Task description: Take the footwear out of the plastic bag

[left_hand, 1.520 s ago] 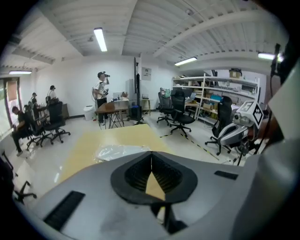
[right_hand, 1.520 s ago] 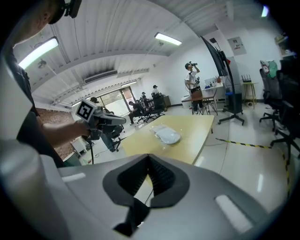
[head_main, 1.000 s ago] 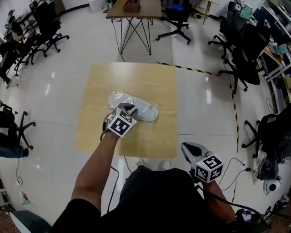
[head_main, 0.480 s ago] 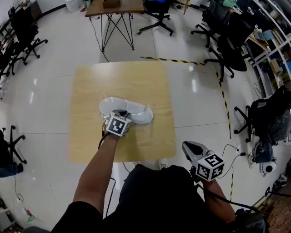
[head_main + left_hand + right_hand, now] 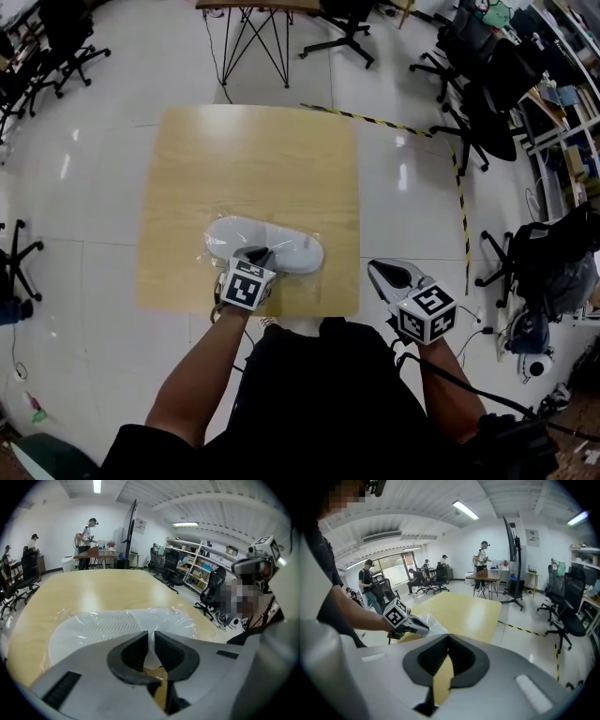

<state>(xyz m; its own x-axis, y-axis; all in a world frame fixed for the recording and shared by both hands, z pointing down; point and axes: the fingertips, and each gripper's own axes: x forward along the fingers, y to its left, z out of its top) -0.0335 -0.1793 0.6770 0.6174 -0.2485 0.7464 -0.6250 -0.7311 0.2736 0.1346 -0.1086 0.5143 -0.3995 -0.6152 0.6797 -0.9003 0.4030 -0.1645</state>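
Left gripper (image 5: 260, 254) has dropped down since a second ago. It was hovering over the middle of the shoe and now it's tucked in at the near side of it, close to the table's front edge. Its jaws have just been closing too, and in the left gripper view there's a thin white sliver of film caught in the narrow slot between the pads. So it looks like it's pinching the plastic bag (image 5: 186, 620), though I can't swear it isn't nipping a bit of shoe as well.

Makes sense as a grip. Grab loose film at the edge and you've got something to hold or peel while the other tool goes after the footwear.

Right gripper (image 5: 377, 270) has drifted a little toward the table but it's off past the right edge, clamped tight on nothing, basically waiting its turn.

The shoe (image 5: 239, 234) is fully inside the bag, lying flat and lengthwise across the near part of the table (image 5: 253, 159). It's white and rounded, with a long oval outline and fine ribbed lines on the surface facing the left gripper. The bag is thin, clear and crinkly, with shiny wrinkles and slack spilling out past the shoe. The tabletop is smooth pale wood, so I'd guess the whole bundle will slide if tugged.
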